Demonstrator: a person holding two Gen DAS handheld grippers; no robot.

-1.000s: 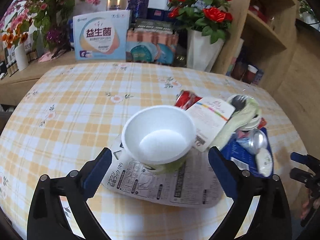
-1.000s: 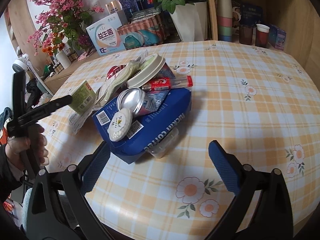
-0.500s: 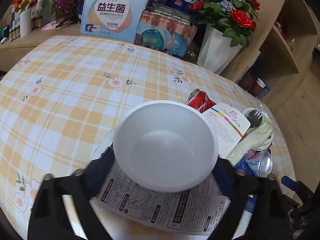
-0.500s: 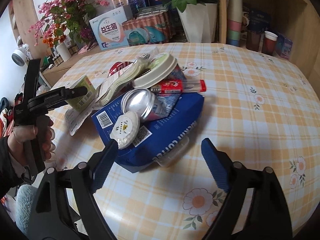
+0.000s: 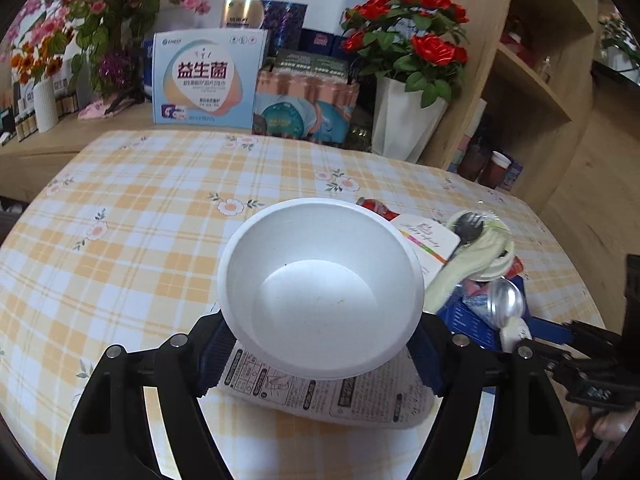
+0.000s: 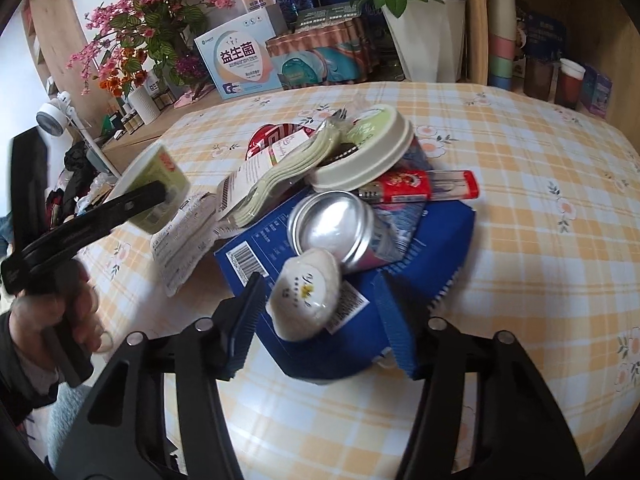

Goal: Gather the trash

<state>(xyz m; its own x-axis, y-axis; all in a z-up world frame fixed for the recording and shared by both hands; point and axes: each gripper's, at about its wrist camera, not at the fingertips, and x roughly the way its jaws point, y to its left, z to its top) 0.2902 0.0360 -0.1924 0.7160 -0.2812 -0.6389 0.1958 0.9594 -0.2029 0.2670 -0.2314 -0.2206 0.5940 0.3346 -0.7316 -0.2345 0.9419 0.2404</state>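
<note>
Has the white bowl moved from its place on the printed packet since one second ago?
Yes. The white bowl is lifted off the printed packet, tilted, inside the left gripper.

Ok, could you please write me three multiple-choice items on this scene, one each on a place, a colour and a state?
1. Where does the silver can lie?
A. On the blue box
B. On the wooden shelf
C. Inside the white bowl

2. What colour are the roses in the white vase?
A. Yellow
B. Blue
C. Red

3. What state is the white bowl in?
A. Upside down on the table
B. Gripped upright by the left tool
C. Crushed flat

Answers:
1 A: the silver can rests on its side on top of the blue box.
2 C: the roses above the white vase are red.
3 B: the white bowl sits open side up between the fingers of the left tool.
</note>
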